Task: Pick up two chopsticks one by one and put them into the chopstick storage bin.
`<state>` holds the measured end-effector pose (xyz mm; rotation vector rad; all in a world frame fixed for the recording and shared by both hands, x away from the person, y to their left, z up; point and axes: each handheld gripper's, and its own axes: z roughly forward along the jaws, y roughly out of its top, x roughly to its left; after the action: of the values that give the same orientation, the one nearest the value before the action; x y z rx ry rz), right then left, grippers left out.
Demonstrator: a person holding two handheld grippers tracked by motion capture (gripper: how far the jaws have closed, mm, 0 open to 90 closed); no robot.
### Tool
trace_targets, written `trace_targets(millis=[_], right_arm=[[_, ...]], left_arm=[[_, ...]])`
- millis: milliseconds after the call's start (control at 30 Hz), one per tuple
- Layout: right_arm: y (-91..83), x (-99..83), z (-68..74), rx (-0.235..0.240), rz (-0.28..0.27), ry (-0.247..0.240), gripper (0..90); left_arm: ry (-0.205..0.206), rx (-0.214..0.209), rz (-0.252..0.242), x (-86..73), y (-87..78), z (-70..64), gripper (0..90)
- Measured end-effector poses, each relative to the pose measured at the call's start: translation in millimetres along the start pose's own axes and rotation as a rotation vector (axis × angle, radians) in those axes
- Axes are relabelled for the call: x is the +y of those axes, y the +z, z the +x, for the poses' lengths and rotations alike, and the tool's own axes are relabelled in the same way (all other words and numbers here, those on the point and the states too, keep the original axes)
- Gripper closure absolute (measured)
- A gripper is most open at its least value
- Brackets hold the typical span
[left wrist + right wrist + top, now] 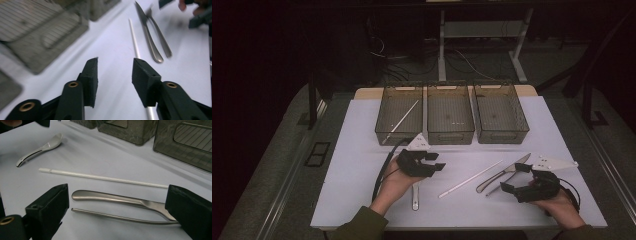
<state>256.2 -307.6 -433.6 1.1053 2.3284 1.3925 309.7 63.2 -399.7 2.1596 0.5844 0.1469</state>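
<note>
With jaws wide and empty, the right hand-held gripper (117,210) hovers over the knife (117,198) on the desk (362,150), and should probably close squarely across its handle; the left hand-held gripper (115,80) is wide too.

White table cover (362,190). Three smoke-grey translucent bins (450,120), fine ribbed line pattern on floors. White chopstick (470,178) near centre; second white chopstick (401,121) in left bin. Silver knife (117,198), fork (120,217) and spoon (40,148), polished. Black left gripper (432,164) and right gripper (512,179), brass-coloured rivets, pale grey top plates. Olive-green sleeve (359,225).
</note>
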Motion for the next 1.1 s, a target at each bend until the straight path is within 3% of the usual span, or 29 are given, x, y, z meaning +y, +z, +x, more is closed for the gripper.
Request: trace_targets(millis=[167,500,800,1100], right_arm=[[-0.4,0.0,0.0,0.0,-0.001,-0.001,5.2],[-0.3,0.0,0.4,0.0,0.0,-0.001,5.3],[0.0,0.1,0.6,0.0,0.0,-0.005,5.2],[0.2,0.3,0.6,0.0,0.001,-0.007,5.3]], left_arm=[[0.023,-0.038,0.051,-7.8,10.3,-13.5,64.3],[0.022,-0.083,0.123,-20.8,25.4,-30.7,72.9],[0.031,-0.075,0.154,-21.8,37.6,-35.7,73.3],[0.037,-0.063,0.153,-15.6,50.6,-36.9,73.3]])
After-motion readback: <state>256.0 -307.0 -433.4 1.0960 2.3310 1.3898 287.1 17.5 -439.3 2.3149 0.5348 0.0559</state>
